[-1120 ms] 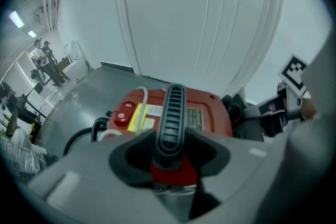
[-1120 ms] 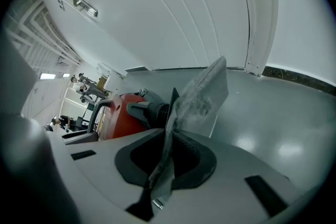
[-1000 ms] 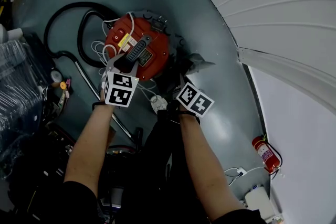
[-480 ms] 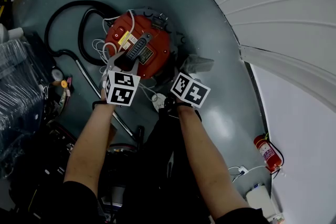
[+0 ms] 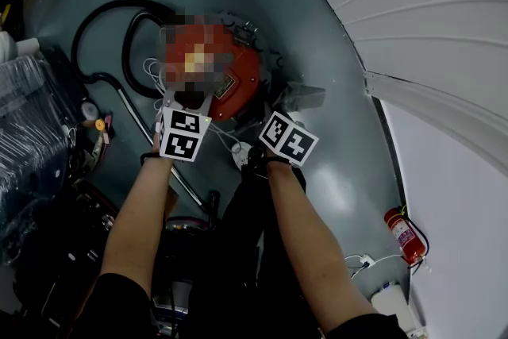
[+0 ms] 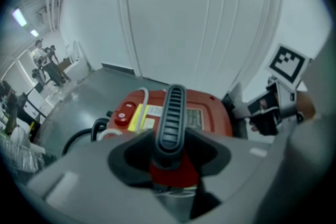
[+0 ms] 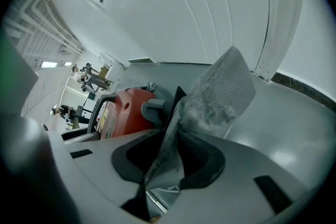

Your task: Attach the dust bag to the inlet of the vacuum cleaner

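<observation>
Dust bag (image 7: 220, 92): lower edge sits between the right gripper (image 7: 168, 160) jaws, which are opening, pads slack. The bag lies at 3 o'clock of the vacuum cleaner (image 5: 242, 74). The left gripper (image 6: 168, 155) jaws, starting to open, still clasp the black handle (image 6: 172, 113).

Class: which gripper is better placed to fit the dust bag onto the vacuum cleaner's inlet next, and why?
Right, probably. The dust bag stands between the right gripper's opening jaws, close to the grey inlet. The left gripper is clamped on the handle of the vacuum cleaner, steadying it.
</observation>
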Available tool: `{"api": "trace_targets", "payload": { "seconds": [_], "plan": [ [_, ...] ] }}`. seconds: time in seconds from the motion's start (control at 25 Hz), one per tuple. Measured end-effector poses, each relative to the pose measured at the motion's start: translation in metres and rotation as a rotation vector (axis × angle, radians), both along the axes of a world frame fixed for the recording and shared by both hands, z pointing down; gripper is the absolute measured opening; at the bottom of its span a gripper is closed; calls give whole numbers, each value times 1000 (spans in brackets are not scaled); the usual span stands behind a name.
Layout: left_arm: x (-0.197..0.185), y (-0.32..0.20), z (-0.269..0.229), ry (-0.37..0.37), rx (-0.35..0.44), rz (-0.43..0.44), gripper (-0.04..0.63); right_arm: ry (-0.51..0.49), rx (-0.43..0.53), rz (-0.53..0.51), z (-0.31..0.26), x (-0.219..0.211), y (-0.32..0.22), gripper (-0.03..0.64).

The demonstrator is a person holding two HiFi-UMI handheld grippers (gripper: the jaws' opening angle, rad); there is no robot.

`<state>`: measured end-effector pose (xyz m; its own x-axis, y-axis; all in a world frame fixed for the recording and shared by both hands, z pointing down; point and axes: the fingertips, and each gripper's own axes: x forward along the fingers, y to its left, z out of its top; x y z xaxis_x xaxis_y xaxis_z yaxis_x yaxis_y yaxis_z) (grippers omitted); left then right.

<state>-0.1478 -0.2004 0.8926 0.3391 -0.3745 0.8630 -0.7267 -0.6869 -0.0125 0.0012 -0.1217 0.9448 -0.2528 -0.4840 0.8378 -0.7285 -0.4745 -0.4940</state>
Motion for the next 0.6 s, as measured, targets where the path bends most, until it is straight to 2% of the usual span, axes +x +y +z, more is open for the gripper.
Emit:
{"api": "trace_targets", "payload": {
  "seconds": [0.04,0.12,0.24,0.28,0.32,0.36,0.4,0.48,0.52,0.6],
  "plan": [
    [0,2,0,-2,6,7,177,21,13,-9,-3,1,2,110],
    [-1,2,-2,-4,12,15,178,60,42,-19,-9,6,8,220],
    [-5,-1,-10,4,38,2,182,129,93,-24,-30,18,18,226],
    [-8,-1,-14,10,55,-13,206,153,117,-43,-41,22,22,136],
    [-11,0,-20,17,73,-33,216,175,144,-76,-52,24,24,-3],
    [-15,0,-26,25,93,-61,216,194,172,-120,-62,24,25,-3],
    [-18,1,-34,34,112,-95,176,208,199,-165,-71,23,25,-4],
    [-25,3,-51,58,148,-172,73,238,241,-241,-86,21,25,-3],
    [-25,5,-62,83,165,-207,-3,257,258,-275,-93,22,24,-3],
    [-18,8,-85,160,198,-267,-2,291,288,-323,-109,26,21,-4]
  ]
}}
